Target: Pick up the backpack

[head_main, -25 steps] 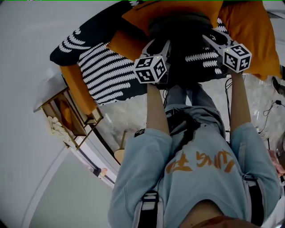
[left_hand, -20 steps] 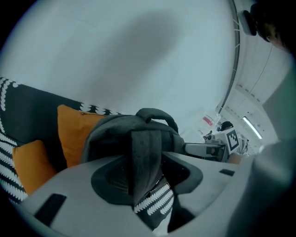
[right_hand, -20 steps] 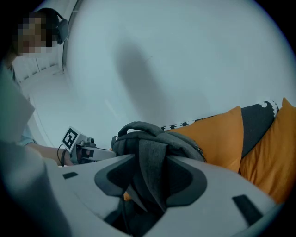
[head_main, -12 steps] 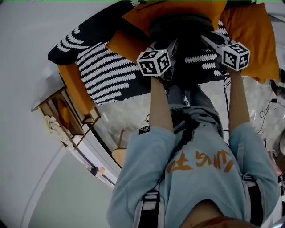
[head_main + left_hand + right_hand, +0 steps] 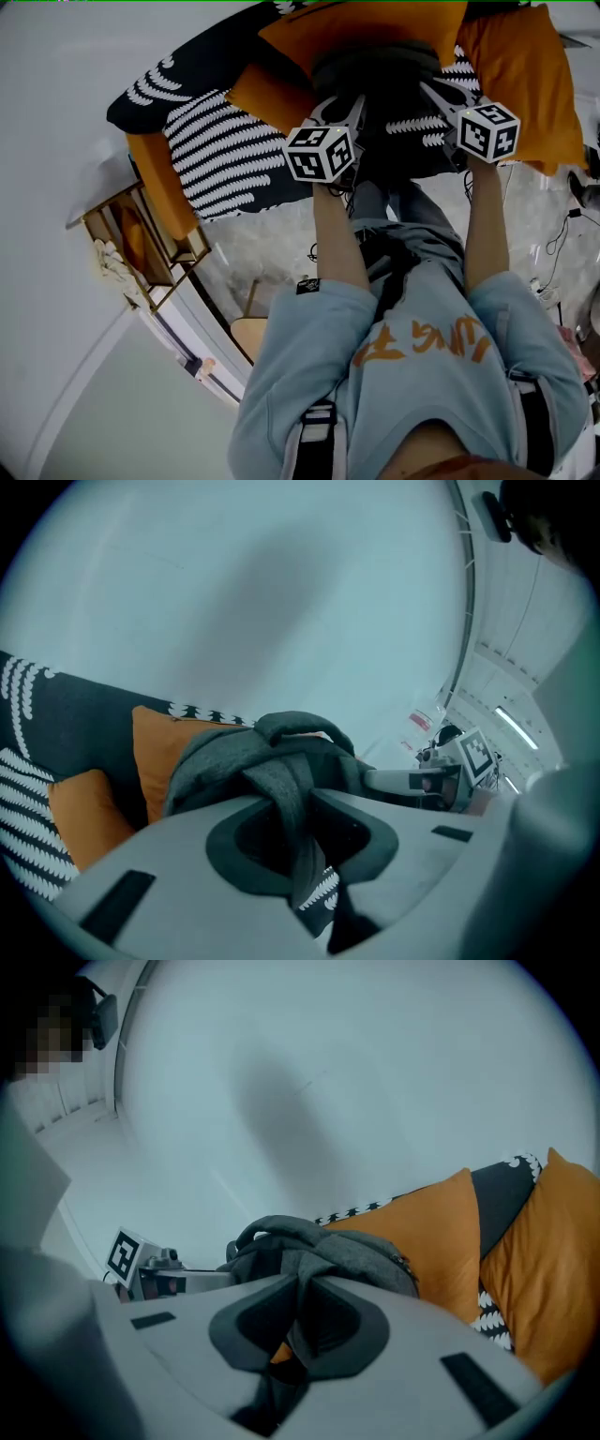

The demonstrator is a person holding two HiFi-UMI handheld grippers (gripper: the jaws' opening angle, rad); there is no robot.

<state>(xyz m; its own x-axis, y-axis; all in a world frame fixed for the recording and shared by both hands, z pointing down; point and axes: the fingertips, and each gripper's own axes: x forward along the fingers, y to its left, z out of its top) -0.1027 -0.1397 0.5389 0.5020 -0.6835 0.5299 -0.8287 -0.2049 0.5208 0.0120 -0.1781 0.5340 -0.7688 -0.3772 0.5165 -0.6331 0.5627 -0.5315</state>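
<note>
The dark grey backpack (image 5: 380, 66) rests against orange cushions on the sofa. My left gripper (image 5: 345, 105) is at its left side and my right gripper (image 5: 436, 92) at its right. In the left gripper view a grey shoulder strap (image 5: 286, 794) runs down between the jaws of the left gripper (image 5: 295, 832), which are closing and pinch it. In the right gripper view the right gripper (image 5: 302, 1321) is closing too, its jaws squeezing a fold of strap (image 5: 307, 1288) below the backpack's body (image 5: 356, 1251). Each gripper shows in the other's view.
Orange cushions (image 5: 520, 75) and a black-and-white patterned throw (image 5: 225, 159) cover the sofa behind the backpack. A wooden side table (image 5: 141, 244) stands at the left. Cables (image 5: 567, 230) lie on the pale floor at the right. A plain white wall fills both gripper views.
Both grippers pushed in at the backpack, then drew back a little toward the person. Their jaws, wide apart earlier, have come together on the straps.
</note>
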